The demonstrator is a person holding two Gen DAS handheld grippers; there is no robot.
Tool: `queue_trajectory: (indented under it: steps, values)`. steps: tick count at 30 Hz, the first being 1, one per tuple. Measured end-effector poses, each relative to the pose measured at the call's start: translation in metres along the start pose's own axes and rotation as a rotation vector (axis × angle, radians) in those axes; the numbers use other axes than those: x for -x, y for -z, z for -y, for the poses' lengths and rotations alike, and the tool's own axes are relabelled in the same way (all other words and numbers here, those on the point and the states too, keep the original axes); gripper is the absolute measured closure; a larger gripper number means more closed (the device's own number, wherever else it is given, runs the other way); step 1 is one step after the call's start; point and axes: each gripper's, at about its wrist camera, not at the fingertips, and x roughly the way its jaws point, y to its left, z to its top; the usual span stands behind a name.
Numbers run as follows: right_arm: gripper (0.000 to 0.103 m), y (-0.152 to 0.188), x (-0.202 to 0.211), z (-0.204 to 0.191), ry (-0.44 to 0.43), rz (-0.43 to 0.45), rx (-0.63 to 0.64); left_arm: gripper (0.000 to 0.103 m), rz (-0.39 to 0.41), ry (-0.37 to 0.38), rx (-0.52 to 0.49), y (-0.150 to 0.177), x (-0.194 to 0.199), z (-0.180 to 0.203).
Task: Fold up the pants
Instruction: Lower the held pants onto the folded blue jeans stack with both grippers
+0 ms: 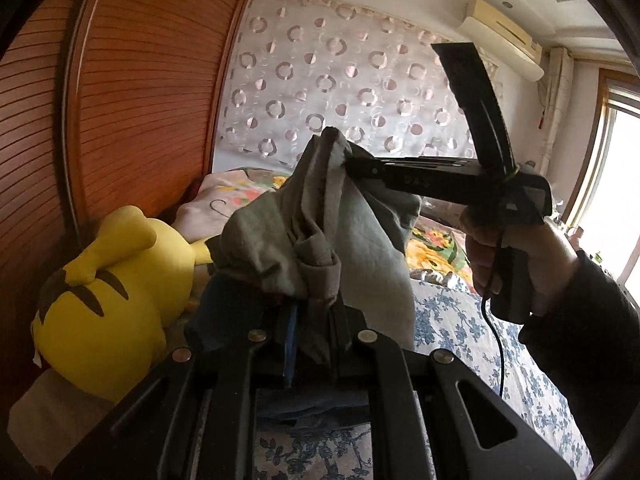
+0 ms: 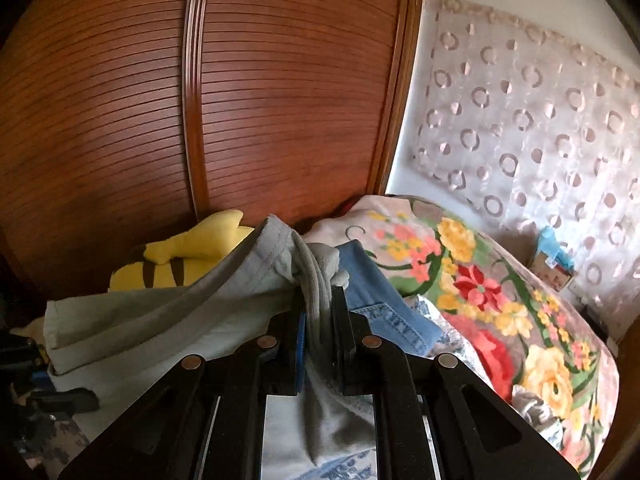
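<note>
Slatted wood wardrobe (image 2: 280, 100) backs a bed (image 1: 500, 340) in a blue-flowered sheet. Left gripper (image 1: 310, 320) is clenched on a bunch of the grey pants (image 1: 360, 248), held up above the bed. Right gripper (image 2: 318, 320) pinches their ribbed edge. Only the left view shows the right gripper side-on in a hand (image 1: 504, 256); only the right view shows denim (image 2: 380, 292) and a floral blanket (image 2: 500, 300) beside the pants. A yellow plush (image 1: 112, 300) lies by the wardrobe.

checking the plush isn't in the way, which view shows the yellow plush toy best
The left wrist view. There the yellow plush toy lies nearly whole against the wooden wardrobe, brown stripes showing. The right wrist view shows only a strip of it behind the grey pants.
</note>
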Motion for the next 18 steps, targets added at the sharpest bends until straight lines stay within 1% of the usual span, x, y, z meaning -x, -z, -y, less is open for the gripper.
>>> queue_trajectory:
  steps: [4,5,6,7,9,12,16,18]
  values:
    - [0.092,-0.007,-0.001,-0.003,0.001,-0.006,-0.004,0.09,0.0,-0.024,-0.033,0.003,0.001,0.004]
    - [0.09,-0.007,-0.001,-0.001,0.009,-0.016,-0.019,0.09,0.0,-0.022,-0.036,0.004,0.001,0.003]
    - [0.08,-0.007,-0.002,0.001,0.009,-0.024,-0.041,0.09,-0.004,-0.018,-0.03,0.005,0.001,0.002]
    - [0.074,-0.007,0.001,0.005,0.008,-0.021,-0.068,0.09,-0.008,-0.017,-0.026,0.006,0.001,0.001]
    - [0.074,-0.006,0.006,0.009,0.01,0.0,-0.088,0.09,-0.009,-0.019,-0.02,0.006,0.001,-0.001]
    - [0.074,-0.005,0.012,0.013,0.038,0.013,-0.104,0.09,-0.016,-0.021,-0.011,0.006,0.0,-0.005]
    - [0.074,0.002,0.025,0.017,0.013,0.022,-0.127,0.089,-0.031,-0.02,-0.017,0.005,0.002,-0.007]
    - [0.074,0.012,0.032,0.016,-0.016,0.019,-0.127,0.087,-0.026,-0.021,-0.02,0.006,0.004,-0.01]
